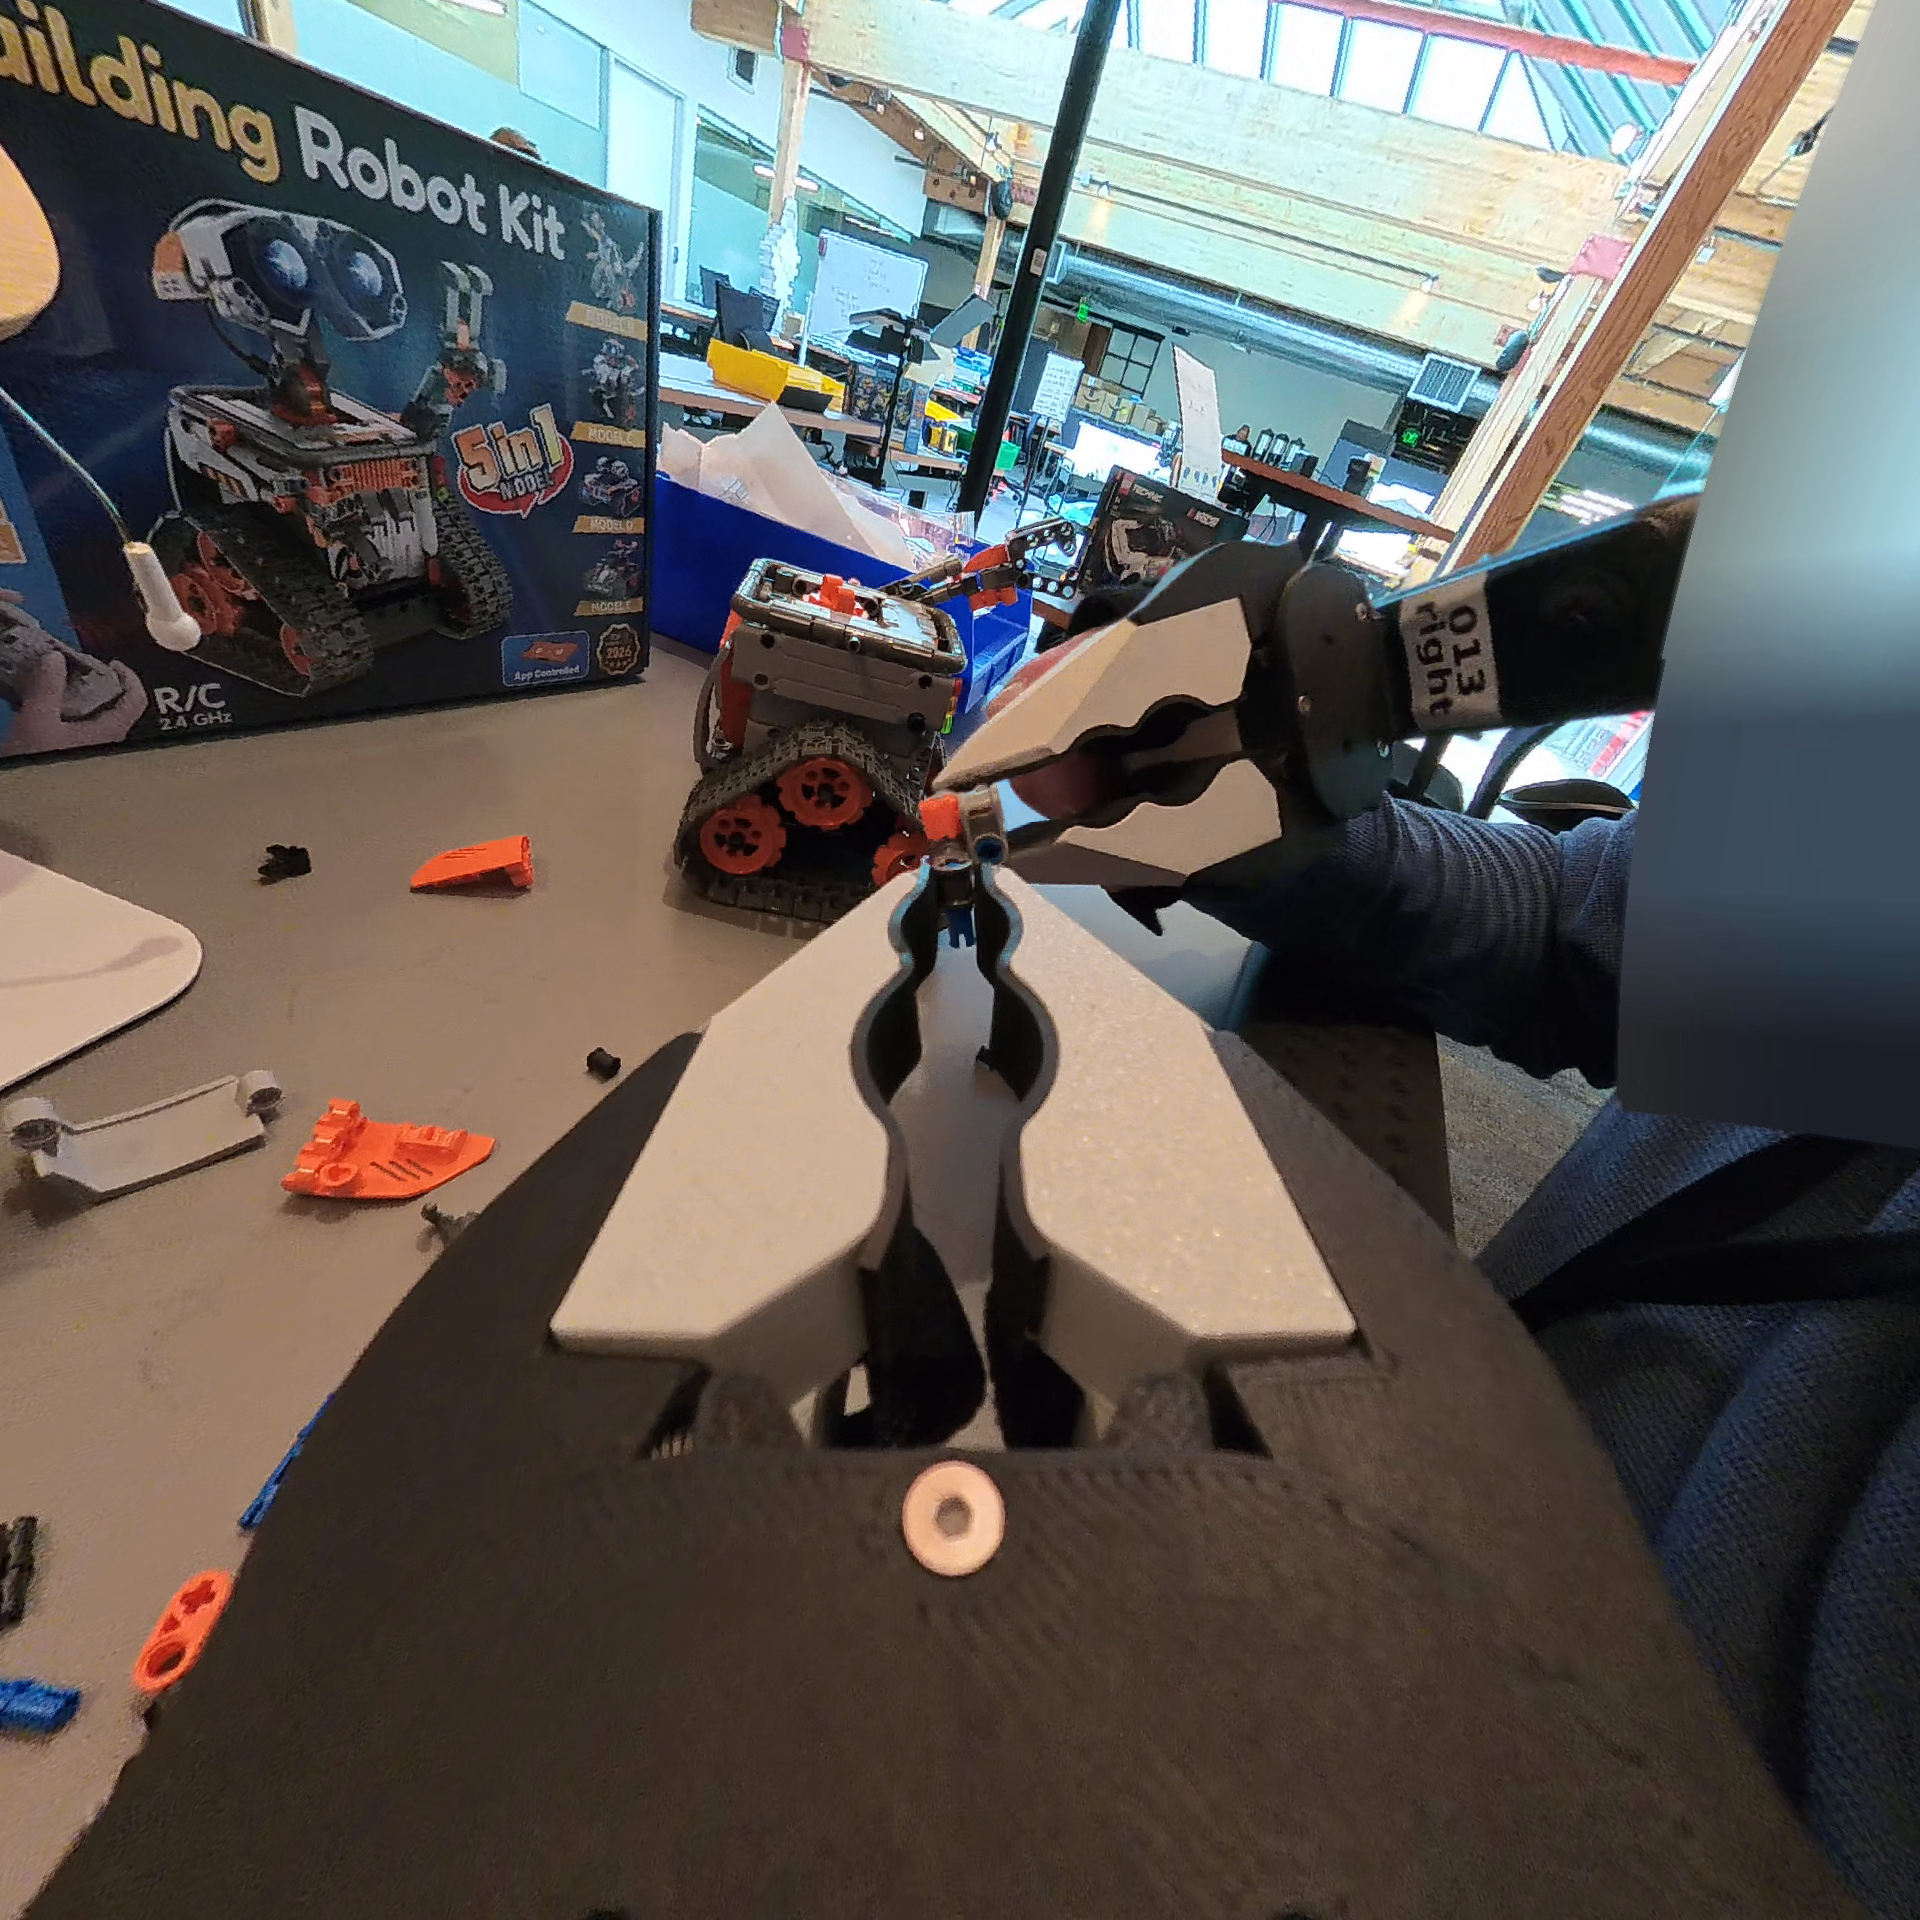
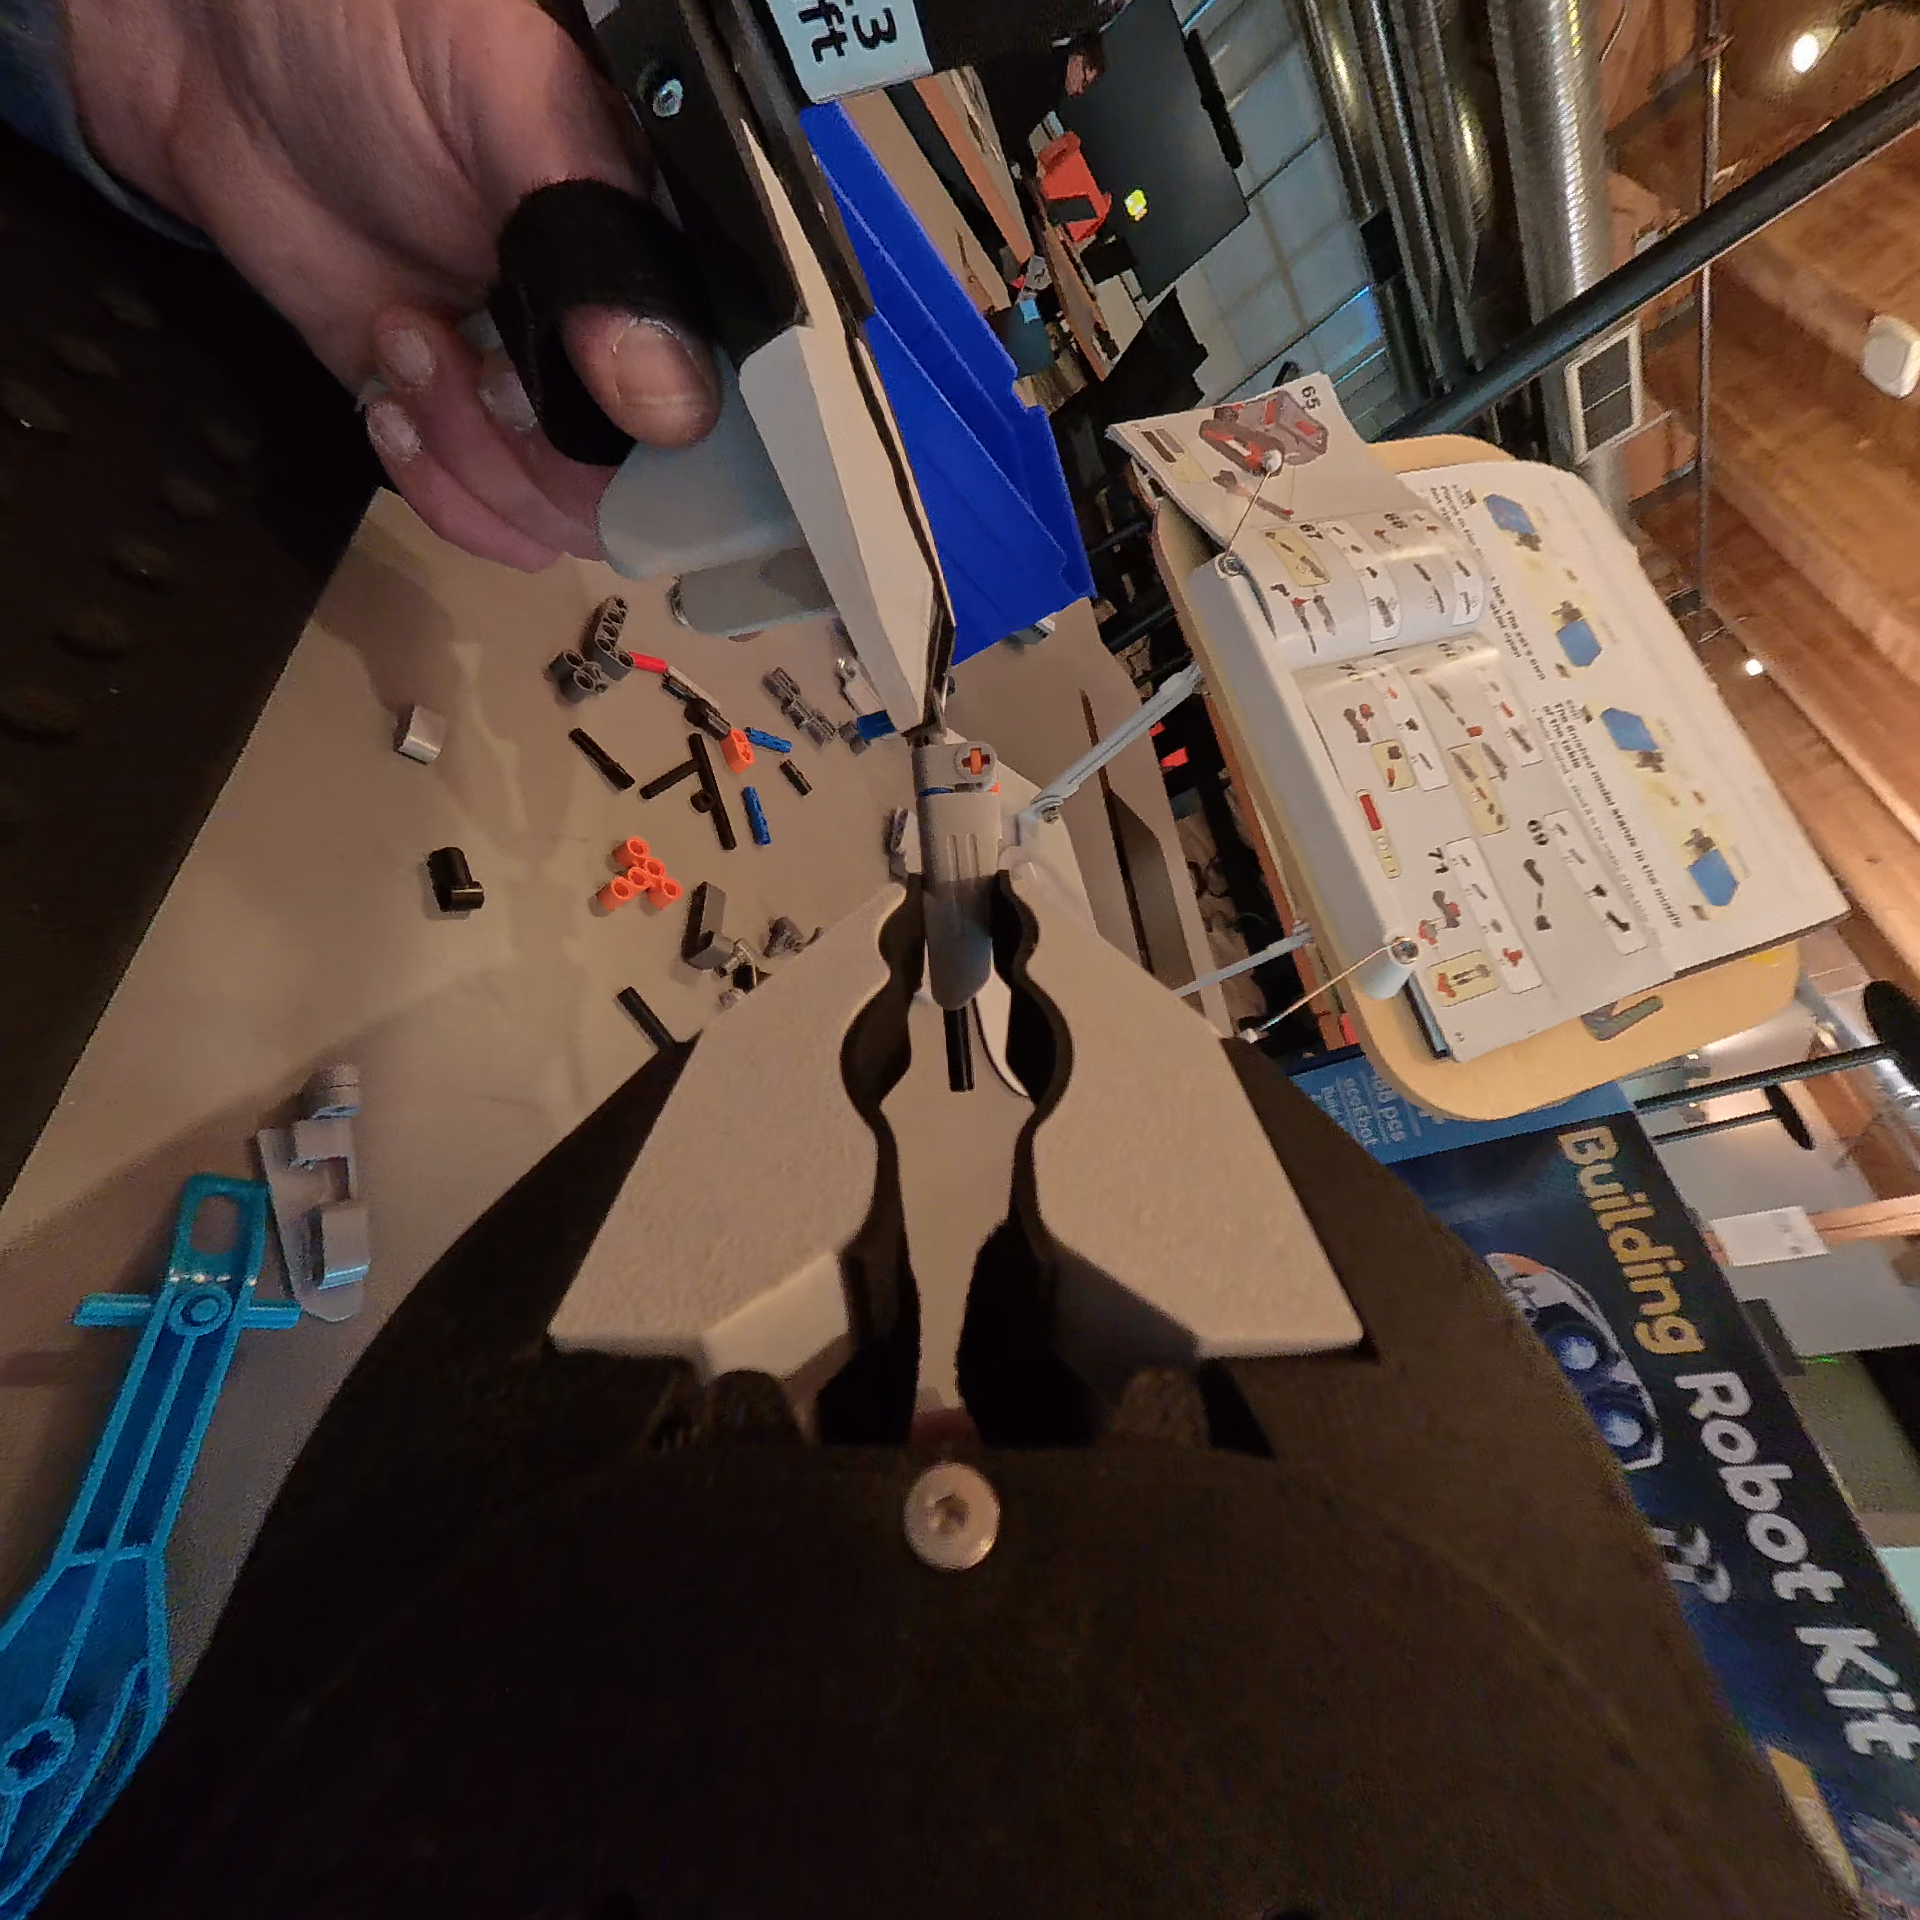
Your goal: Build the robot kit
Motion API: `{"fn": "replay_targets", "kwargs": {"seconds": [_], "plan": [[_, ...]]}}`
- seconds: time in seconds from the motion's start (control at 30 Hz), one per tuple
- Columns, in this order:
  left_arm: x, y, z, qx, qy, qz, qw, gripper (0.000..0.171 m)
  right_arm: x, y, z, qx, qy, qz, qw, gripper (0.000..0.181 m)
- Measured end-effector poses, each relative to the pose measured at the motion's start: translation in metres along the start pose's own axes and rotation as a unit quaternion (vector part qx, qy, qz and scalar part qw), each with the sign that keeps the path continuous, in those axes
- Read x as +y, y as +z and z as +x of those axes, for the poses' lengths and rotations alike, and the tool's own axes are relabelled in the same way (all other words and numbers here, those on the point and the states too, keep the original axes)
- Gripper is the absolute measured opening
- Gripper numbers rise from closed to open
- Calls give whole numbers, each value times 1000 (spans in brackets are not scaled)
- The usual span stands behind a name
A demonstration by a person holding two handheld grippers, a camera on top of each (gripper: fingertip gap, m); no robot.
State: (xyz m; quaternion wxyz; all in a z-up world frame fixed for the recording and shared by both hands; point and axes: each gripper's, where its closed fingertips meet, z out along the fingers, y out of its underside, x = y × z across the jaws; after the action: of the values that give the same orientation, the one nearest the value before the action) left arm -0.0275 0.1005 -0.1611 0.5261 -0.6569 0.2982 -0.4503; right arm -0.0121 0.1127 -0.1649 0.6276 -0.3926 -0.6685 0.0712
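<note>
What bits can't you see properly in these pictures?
- Small grey assembly: in the left wrist view both grippers' fingertips cover most of it.
- Tracked robot model: the right gripper hides its right side.
- Instruction booklet: in the right wrist view its drawings are too small.

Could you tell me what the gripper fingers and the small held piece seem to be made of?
Fingers: probably printed plastic, going by their matte grey, grainy surface. Small piece, gripped by the right gripper and touched by the left gripper: smooth moulded plastic, grey with orange and blue.
</note>
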Motion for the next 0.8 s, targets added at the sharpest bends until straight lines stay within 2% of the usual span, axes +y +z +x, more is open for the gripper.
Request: {"fn": "replay_targets", "kwargs": {"seconds": [0.17, 0.5, 0.73, 0.8], "plan": [[-1, -2, 2, 13, -5, 4, 1000, 4, -5, -1, 1, 20, -43, -1, 999, 10], [0, -4, 16, 77, -20, -5, 997, 4, -17, -7, -5, -1, -65, 18, 998, 9], [2, -4, 19, 94, -29, -12, 995, 4, -19, -7, -8, -9, -57, 20, 998, 9], [3, -4, 19, 104, -44, -15, 994, 4, -18, -6, -8, -22, -30, 25, 999, 9]]}}
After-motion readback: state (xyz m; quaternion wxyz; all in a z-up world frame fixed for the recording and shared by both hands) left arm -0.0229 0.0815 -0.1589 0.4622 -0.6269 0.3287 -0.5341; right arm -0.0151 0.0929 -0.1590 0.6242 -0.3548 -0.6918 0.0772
